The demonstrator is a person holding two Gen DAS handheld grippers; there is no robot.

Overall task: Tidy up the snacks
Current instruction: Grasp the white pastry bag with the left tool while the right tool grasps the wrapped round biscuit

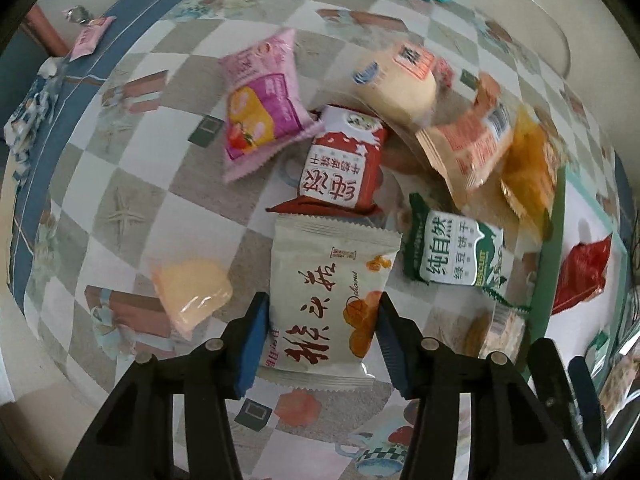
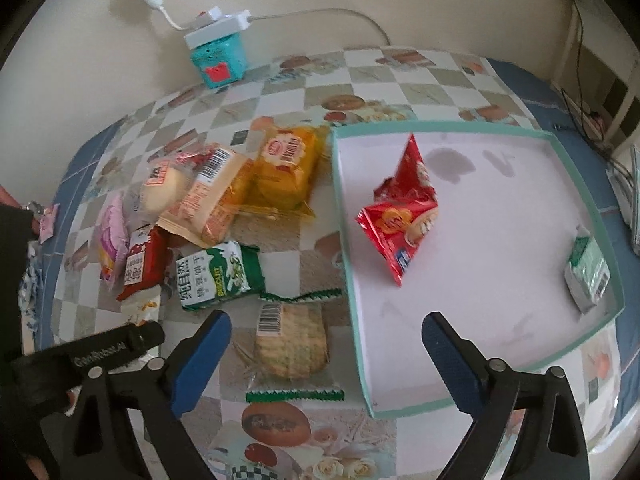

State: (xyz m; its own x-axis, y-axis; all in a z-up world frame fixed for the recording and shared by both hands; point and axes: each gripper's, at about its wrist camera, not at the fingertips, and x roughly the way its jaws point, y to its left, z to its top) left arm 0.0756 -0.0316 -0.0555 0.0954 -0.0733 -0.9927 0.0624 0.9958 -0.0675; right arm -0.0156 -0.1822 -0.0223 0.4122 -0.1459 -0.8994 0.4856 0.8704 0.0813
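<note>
A white snack packet [image 1: 324, 300] with red characters and an orange pastry picture sits between the blue pads of my left gripper [image 1: 320, 344], which is shut on its two sides. Beyond it lie a red packet [image 1: 340, 164], a pink packet [image 1: 260, 112], a green packet [image 1: 452, 256] and a clear-wrapped yellow cake [image 1: 192, 292]. My right gripper [image 2: 326, 360] is open, hovering over a clear cracker packet [image 2: 292, 340] beside the teal-rimmed tray [image 2: 480, 128]. Inside the tray are a red packet [image 2: 404, 216] and a small green-and-white packet [image 2: 586, 276].
More snacks are piled left of the tray: a yellow packet [image 2: 284, 168], a tan packet [image 2: 208, 200] and a bun [image 2: 164, 188]. A teal box [image 2: 218, 56] with a power strip on it stands by the wall. The left gripper's black body [image 2: 100, 356] is close on the right gripper's left.
</note>
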